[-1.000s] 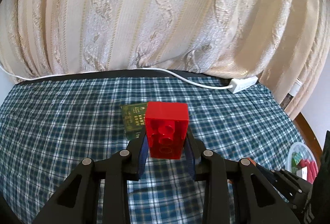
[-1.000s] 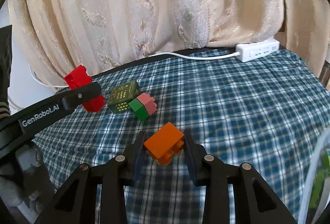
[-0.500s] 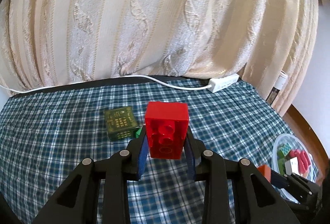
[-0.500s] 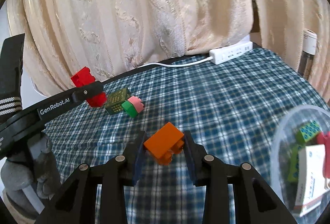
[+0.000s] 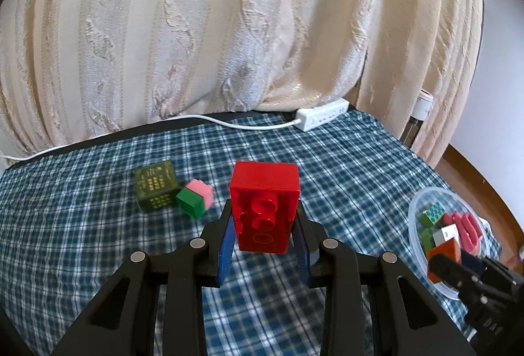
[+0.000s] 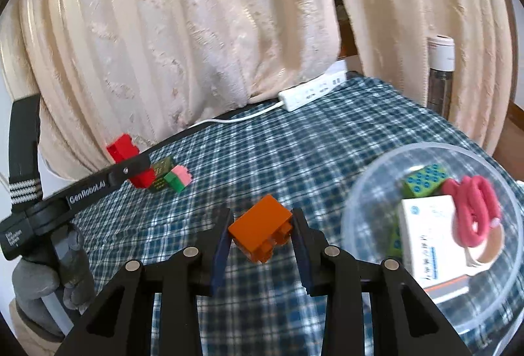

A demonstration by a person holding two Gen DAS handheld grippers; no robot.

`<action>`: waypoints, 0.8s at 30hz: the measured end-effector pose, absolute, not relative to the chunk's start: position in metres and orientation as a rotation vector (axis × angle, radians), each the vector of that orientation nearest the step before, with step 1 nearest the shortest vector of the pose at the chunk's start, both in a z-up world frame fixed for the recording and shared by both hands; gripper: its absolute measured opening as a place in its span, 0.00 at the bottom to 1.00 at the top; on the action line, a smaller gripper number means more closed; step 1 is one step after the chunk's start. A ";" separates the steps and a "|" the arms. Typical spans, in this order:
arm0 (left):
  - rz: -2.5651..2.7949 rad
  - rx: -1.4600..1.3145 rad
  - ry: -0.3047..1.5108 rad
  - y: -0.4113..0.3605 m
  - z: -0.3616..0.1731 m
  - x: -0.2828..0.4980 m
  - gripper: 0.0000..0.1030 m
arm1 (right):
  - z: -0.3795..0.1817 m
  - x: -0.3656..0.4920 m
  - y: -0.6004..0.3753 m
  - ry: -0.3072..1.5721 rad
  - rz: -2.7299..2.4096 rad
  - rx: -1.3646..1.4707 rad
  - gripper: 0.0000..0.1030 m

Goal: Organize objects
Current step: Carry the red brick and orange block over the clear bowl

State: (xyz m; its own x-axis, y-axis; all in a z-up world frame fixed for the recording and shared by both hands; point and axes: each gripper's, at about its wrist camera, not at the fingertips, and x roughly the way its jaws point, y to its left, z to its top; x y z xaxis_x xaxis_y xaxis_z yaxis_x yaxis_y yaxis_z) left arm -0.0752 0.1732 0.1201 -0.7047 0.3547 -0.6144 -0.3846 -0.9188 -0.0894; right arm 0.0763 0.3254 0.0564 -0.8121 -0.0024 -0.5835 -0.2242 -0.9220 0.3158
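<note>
Left gripper point(image 5: 264, 236): pinched the red building brick point(image 5: 264, 207) between its blue pads, studs facing the camera, held clear above the checked cloth point(image 5: 82, 241).
Right gripper point(image 6: 261, 233): clamped on the orange brick point(image 6: 261, 230), which sat tilted between the pads, off the cloth.
Change, left view: a second earlier only a sliver of the clear plastic bowl point(image 5: 413, 226) showed at the right edge; by this moment its whole near side was in sight, and the dark green printed cube point(image 5: 155, 190) had slid leftward, uncovering the pink-and-green brick pair point(image 5: 196, 200) touching it.
Change, right view: the bowl point(image 6: 360, 192) had gone from a faint rim at the border to filling the lower right — the orange brick now hung just beside its near rim.
Bowl contents: a green dotted block point(image 6: 424, 180), a white carton point(image 6: 429, 234) and a coiled red cord point(image 6: 475, 208) already lay inside.
Meaning: both hands had swung toward the bowl with their loads, so the carry looked nearly over and the drop was likely next — orange first, as it was closer.
Left to sort: the cube and the brick pair on the cloth, well apart from the bowl.
Risk: the tilted orange brick could slip or clip the rim on release.
</note>
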 end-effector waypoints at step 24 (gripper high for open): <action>2.431 -0.960 0.150 0.263 0.105 -0.040 0.32 | 0.043 0.135 0.418 0.727 2.680 -0.774 0.37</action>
State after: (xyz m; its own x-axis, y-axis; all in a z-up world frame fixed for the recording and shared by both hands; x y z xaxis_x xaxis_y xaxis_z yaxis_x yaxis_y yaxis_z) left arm -0.0399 0.2629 0.1052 -0.6152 0.4248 -0.6641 -0.5033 -0.8600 -0.0838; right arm 0.1346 0.4175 0.0425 -0.8247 0.1049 -0.5557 -0.3714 -0.8415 0.3924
